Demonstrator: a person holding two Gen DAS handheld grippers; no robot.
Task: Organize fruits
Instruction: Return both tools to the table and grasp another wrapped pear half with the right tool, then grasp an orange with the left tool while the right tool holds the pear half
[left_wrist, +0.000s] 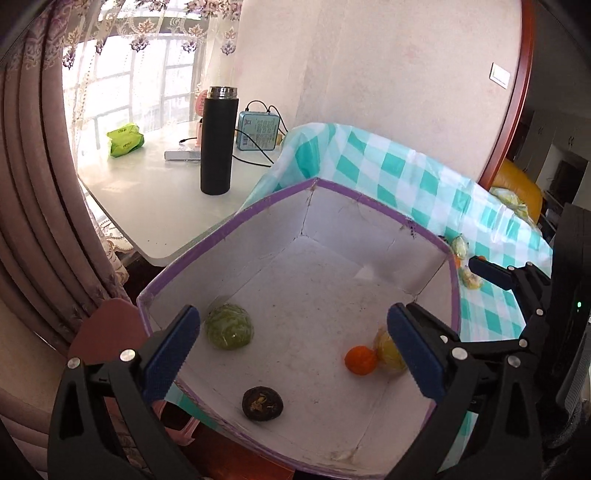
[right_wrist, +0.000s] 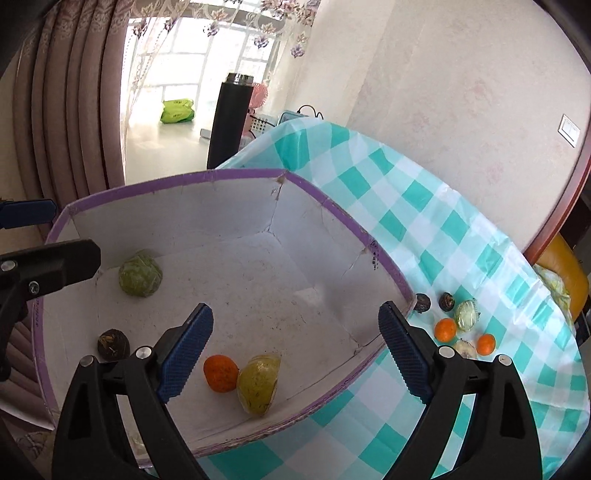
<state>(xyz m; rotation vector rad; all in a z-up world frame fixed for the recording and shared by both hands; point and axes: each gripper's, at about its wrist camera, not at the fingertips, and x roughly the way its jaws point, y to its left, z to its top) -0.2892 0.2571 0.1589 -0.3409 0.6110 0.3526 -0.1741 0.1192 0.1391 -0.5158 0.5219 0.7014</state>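
A white box with a purple rim (left_wrist: 258, 203) (right_wrist: 177, 181) holds a green wrapped fruit (left_wrist: 229, 326) (right_wrist: 140, 273), a dark brown fruit (left_wrist: 263, 403) (right_wrist: 112, 344), an orange (left_wrist: 361, 360) (right_wrist: 221, 372) and a yellow wrapped fruit (left_wrist: 388, 350) (right_wrist: 258, 384). My left gripper (left_wrist: 295, 354) hangs open above the box with nothing between its pads. My right gripper (right_wrist: 295, 350) is open too, over the box's right side, empty. On the checked cloth right of the box lie two oranges (right_wrist: 445, 329) (right_wrist: 485, 344), two dark fruits (right_wrist: 447, 301) and pale wrapped fruits (right_wrist: 466, 314).
A black flask (left_wrist: 218, 140) (right_wrist: 229, 122), a teal tin (left_wrist: 258, 131), cables and a green packet (left_wrist: 125, 140) (right_wrist: 177, 110) stand on the white table behind. Curtains hang at the left. A pink stool (left_wrist: 107, 325) sits under the box's left corner. A wall rises behind the cloth.
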